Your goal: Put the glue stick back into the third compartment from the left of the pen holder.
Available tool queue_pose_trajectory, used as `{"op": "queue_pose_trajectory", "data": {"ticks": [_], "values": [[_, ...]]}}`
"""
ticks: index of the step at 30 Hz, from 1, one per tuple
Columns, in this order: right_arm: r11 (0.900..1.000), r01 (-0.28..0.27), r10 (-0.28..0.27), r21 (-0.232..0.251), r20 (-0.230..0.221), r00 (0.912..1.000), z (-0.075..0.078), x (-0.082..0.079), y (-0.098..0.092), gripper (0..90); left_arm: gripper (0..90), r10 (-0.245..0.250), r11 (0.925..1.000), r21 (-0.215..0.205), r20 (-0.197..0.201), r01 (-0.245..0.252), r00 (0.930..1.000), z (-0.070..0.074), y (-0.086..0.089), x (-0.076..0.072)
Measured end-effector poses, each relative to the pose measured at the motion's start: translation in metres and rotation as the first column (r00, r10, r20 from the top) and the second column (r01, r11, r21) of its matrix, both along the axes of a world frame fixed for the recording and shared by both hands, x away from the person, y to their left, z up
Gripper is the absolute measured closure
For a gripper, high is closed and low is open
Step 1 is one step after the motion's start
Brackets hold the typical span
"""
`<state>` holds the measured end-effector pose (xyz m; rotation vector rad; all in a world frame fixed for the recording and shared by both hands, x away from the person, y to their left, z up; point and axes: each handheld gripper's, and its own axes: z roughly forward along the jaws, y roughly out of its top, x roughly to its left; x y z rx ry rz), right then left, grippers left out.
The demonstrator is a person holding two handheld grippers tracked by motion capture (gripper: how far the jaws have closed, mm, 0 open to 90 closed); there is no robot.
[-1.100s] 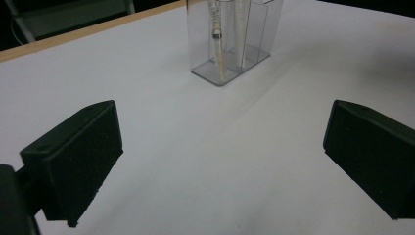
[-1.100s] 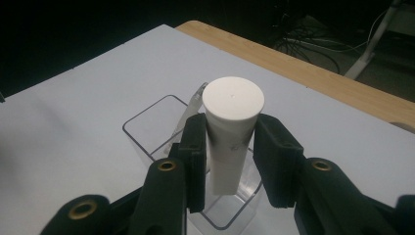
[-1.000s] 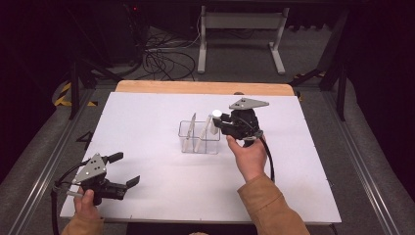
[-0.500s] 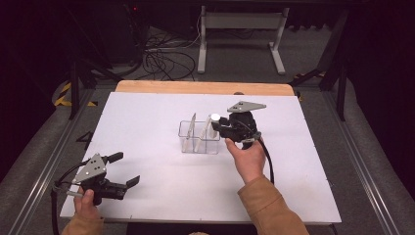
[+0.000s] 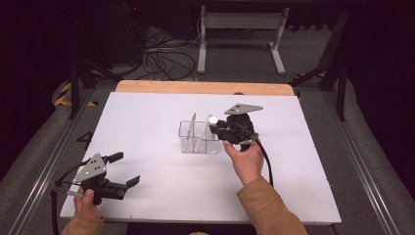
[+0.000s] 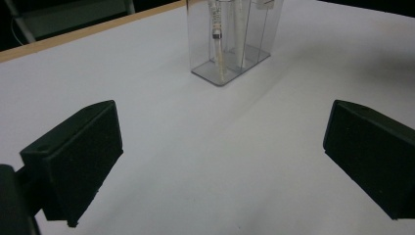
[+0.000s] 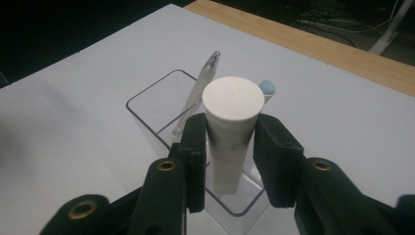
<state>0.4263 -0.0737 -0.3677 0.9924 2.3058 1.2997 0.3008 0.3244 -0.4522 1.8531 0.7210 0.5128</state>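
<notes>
Tongs on my right (image 7: pixel 230 147) are clamped on a white cylindrical tube (image 7: pixel 230 132), one black jaw pressed against each side of it just below its flat round cap. The tube stands upright in the near compartment of a clear plastic organizer (image 7: pixel 147 115) that sits around the middle of the white desk (image 5: pixel 147 112). From the right gripper view I can see a translucent pen-like applicator (image 7: pixel 200 88) leaning in the farther compartment, its tip poking above the rim, and a small pale blue tip (image 7: pixel 267 87) peeking out just behind the tube; what that blue tip belongs to I cannot tell.

From the high view, my right hand (image 5: pixel 244 159) reaches forward from the bottom edge, and the right tongs (image 5: pixel 215 128) meet the organizer (image 5: pixel 198 138) at its right end, where the tube's white cap (image 5: pixel 212 119) shows.

My left tongs (image 5: pixel 128 169) rest low near the desk's front left corner, held in my left hand (image 5: pixel 88 203), jaws spread wide with nothing between them. In the left gripper view they (image 6: pixel 220 161) frame bare desk surface, with the organizer (image 6: pixel 230 39) well apart beyond them.
</notes>
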Motion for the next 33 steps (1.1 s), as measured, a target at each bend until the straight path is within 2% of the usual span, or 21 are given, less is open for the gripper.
{"op": "queue_pose_trajectory", "data": {"ticks": [8, 12, 15, 23, 25, 32, 33], "values": [[1.000, -0.001, 0.001, 0.001, -0.005, 1.0000, -0.002, -0.001, 0.002, 66.5, 1.8, 0.000, 1.0000, 0.003, 0.004, 0.000, 1.0000, 0.000, 0.000, 0.000], [0.999, -0.003, 0.003, 0.050, -0.004, 1.0000, -0.001, 0.000, -0.003, 52.8, 1.8, 0.001, 1.0000, 0.009, 0.011, -0.001, 0.9999, 0.000, 0.000, 0.001], [0.997, -0.001, 0.000, 0.071, 0.006, 1.0000, 0.001, -0.001, -0.005, 47.8, 1.8, -0.001, 0.9999, 0.010, 0.010, 0.001, 0.9999, 0.000, 0.000, 0.001], [0.998, -0.026, 0.022, 0.059, 0.055, 0.9982, 0.005, -0.005, -0.006, 31.4, 1.8, -0.002, 0.9999, 0.010, 0.011, 0.002, 0.9999, 0.001, -0.001, 0.002], [0.998, -0.028, 0.024, 0.055, 0.080, 0.9965, 0.007, -0.006, -0.007, 28.6, 1.8, -0.003, 1.0000, 0.009, 0.011, 0.003, 0.9999, 0.001, -0.001, 0.002], [0.999, -0.037, 0.033, 0.030, 0.125, 0.9916, 0.018, -0.015, -0.017, 21.0, 1.8, -0.005, 1.0000, 0.001, 0.005, 0.005, 1.0000, 0.001, -0.001, 0.001], [0.999, -0.042, 0.038, 0.025, 0.140, 0.9895, 0.019, -0.016, -0.019, 19.9, 1.8, -0.002, 1.0000, 0.008, 0.015, 0.002, 0.9999, 0.001, -0.001, 0.001]]}}
